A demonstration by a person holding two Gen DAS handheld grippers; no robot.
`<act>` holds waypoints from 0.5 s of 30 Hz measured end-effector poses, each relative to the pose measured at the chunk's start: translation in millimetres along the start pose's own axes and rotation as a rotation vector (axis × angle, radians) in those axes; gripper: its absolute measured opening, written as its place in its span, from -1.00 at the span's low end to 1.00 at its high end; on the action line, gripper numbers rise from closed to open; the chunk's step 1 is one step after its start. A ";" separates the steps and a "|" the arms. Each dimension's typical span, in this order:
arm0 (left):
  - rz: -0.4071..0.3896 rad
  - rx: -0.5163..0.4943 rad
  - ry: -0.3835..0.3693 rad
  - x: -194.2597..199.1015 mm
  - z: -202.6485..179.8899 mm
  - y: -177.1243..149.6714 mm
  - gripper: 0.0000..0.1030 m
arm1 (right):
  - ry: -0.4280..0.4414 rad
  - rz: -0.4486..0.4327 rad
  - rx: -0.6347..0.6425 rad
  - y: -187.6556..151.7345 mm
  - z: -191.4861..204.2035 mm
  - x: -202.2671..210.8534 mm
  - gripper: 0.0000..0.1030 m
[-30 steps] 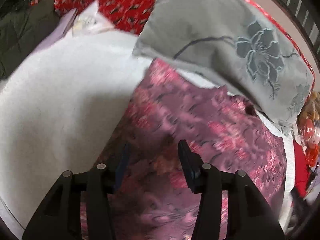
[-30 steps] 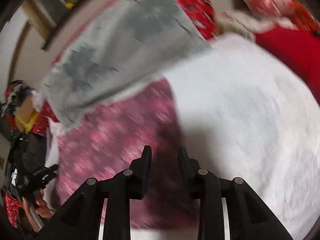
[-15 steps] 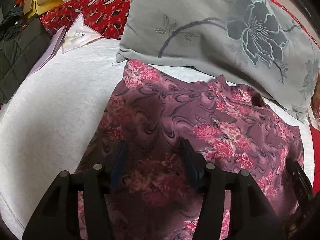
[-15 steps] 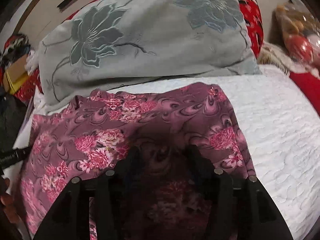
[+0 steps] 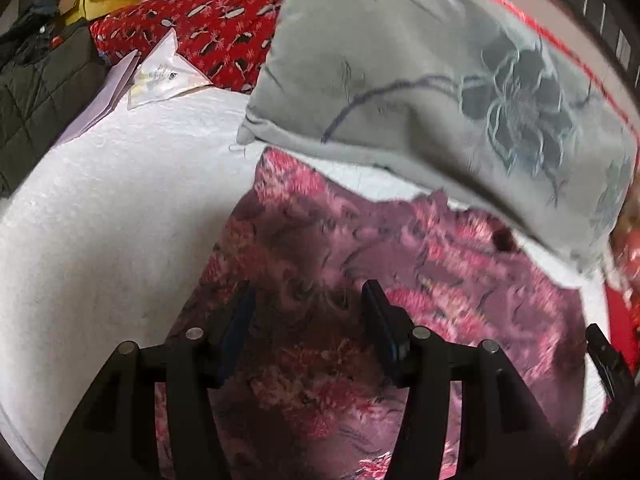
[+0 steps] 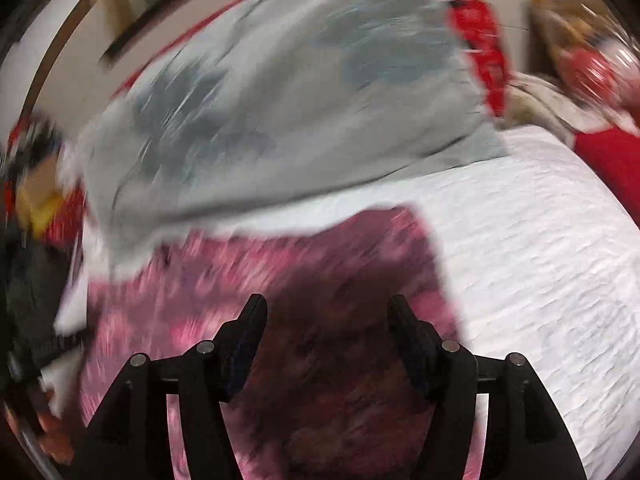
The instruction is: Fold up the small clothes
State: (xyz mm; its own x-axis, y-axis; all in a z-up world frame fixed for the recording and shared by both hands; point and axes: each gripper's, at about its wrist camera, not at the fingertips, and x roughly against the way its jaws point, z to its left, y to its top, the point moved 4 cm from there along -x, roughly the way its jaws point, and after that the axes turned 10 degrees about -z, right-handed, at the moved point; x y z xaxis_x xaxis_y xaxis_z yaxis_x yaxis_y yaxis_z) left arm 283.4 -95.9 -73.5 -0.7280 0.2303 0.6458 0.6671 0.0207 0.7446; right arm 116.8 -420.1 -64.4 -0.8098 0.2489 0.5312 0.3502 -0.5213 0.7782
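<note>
A purple garment with pink flowers [image 5: 400,264] lies spread flat on a white quilted bed; it also shows in the right wrist view [image 6: 360,264]. My left gripper [image 5: 308,304] is open and empty, just above the garment's left part. My right gripper [image 6: 326,320] is open and empty, above the garment's right part, near its right edge. The right gripper's tip [image 5: 600,344] shows at the far right of the left wrist view. The right wrist view is blurred by motion.
A grey pillow with dark flowers [image 5: 460,92] [image 6: 280,112] rests on the garment's far edge. White bed cover [image 5: 100,208] [image 6: 540,260] lies on both sides. Red patterned bedding [image 5: 208,28], papers [image 5: 160,72] and a dark jacket [image 5: 36,96] are at the far left.
Both grippers have swung sideways over the garment and both views have blurred. The right gripper's jaws opened wide from nearly closed a second ago. The garment lies as before.
</note>
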 end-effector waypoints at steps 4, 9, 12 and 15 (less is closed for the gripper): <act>-0.006 0.015 -0.019 -1.2 -1.2 3.1 0.06 | -0.093 0.050 -0.203 13.6 -54.1 -22.5 0.28; -0.028 -0.017 -0.019 -1.8 -10.9 4.3 0.07 | 0.053 0.089 -0.197 26.3 -50.0 -45.3 -0.89; 0.013 -0.053 0.051 -15.8 -13.7 -2.1 0.10 | 0.048 0.032 -0.145 34.5 -42.8 -41.6 -0.90; 0.073 -0.098 0.142 -33.9 -9.5 -10.9 0.24 | -0.039 0.113 -0.170 20.8 -63.5 -59.8 -0.90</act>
State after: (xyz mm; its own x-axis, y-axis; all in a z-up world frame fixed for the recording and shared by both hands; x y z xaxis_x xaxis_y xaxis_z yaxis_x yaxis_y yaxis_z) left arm 299.3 -113.1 -101.9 -0.6980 0.0879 0.7106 0.7053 -0.0873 0.7036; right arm 142.6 -497.7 -101.2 -0.7501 0.2110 0.6268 0.3506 -0.6767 0.6474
